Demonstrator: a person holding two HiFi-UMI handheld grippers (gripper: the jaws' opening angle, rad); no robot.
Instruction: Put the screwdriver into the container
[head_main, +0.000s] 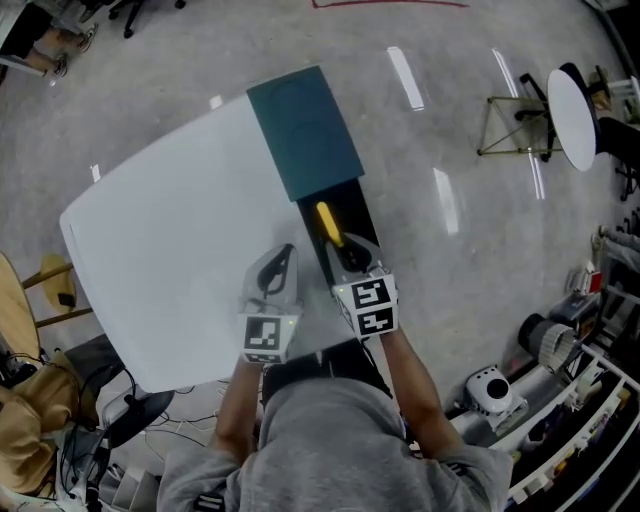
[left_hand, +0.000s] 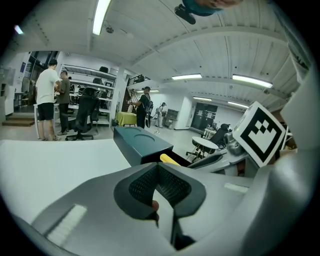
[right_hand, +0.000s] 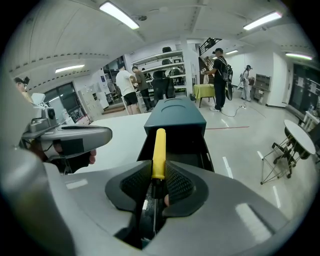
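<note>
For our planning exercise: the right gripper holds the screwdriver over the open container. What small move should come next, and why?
Probably lower the right gripper a little, toward the container. Its jaws clamp the screwdriver, whose yellow handle hangs over the open black inside and does not seem to rest there yet.

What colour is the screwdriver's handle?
Yellow. The handle shows best in the right gripper view.

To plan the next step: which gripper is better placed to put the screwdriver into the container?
Right. The right gripper grips the yellow-handled screwdriver just above the open teal container; the left gripper is shut, empty, over the white table.
</note>
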